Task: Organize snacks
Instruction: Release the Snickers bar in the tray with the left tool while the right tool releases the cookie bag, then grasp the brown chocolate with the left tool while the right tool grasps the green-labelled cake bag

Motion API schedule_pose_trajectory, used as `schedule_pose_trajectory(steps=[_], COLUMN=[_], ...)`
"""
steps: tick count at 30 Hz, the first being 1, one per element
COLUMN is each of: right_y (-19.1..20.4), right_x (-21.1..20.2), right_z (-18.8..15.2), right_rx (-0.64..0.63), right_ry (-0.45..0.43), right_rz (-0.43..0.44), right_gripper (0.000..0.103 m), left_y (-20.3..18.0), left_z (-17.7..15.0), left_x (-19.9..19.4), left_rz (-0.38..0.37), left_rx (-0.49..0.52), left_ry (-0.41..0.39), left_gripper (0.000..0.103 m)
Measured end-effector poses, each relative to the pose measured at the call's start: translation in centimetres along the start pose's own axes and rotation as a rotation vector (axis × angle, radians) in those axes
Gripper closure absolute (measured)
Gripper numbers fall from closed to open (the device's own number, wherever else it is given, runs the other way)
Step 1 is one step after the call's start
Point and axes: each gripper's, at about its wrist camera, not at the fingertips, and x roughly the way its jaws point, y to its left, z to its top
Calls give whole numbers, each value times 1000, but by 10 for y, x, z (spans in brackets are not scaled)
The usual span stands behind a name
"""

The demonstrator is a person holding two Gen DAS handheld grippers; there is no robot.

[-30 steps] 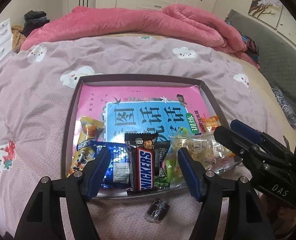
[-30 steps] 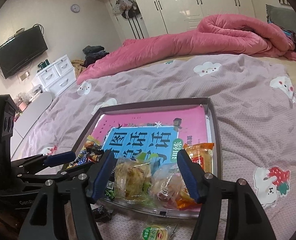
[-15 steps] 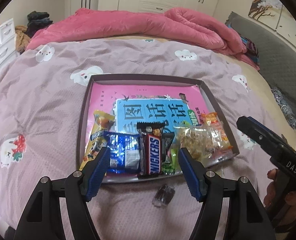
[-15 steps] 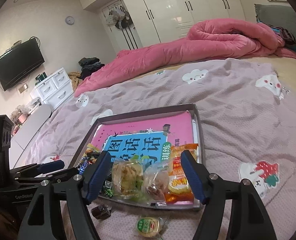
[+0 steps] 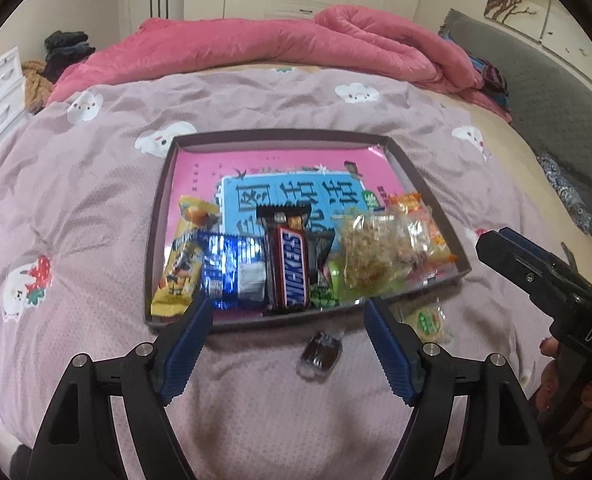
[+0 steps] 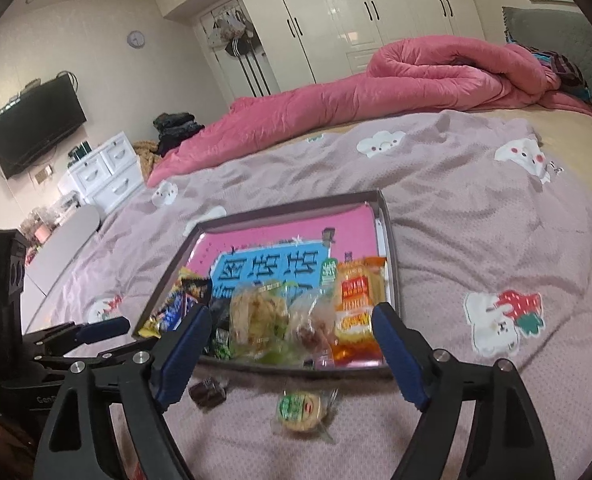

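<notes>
Snacks sit packed along the near edge of my tray (image 5: 157, 216), just ahead of both grippers. My left gripper (image 5: 285, 344) and right gripper (image 6: 291, 354) have just been opening, nothing between them; a dark candy (image 5: 322, 354) and round green-labelled snack (image 6: 300, 406) lie loose under them.

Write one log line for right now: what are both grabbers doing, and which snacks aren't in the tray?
left gripper: open, empty | right gripper: just opened, empty | tray: snacks lined up | outside: dark candy, green cookie
</notes>
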Motion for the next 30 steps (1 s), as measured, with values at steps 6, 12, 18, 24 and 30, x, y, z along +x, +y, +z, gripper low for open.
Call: schedule_pose_trajectory(steps=[6, 12, 18, 24, 30], right_y=[6, 5, 3, 6, 6], right_x=[-1, -1, 8, 24, 34], right_z=[-16, -27, -43, -54, -59], right_rx=[-13, -1, -4, -41, -47], right_ry=[36, 62, 134, 188, 215], right_rz=[-42, -70, -118, -143, -138], right_gripper=[18, 18, 18, 18, 18], left_y=[0, 0, -2, -6, -5], left_z=[-13, -23, -33, -41, -40], left_x=[5, 12, 25, 38, 46], left_rz=[-15, -34, -36, -37, -44], left_rx=[19, 21, 29, 47, 47], left_ry=[33, 60, 99, 124, 135], left_gripper=[24, 24, 24, 24, 24])
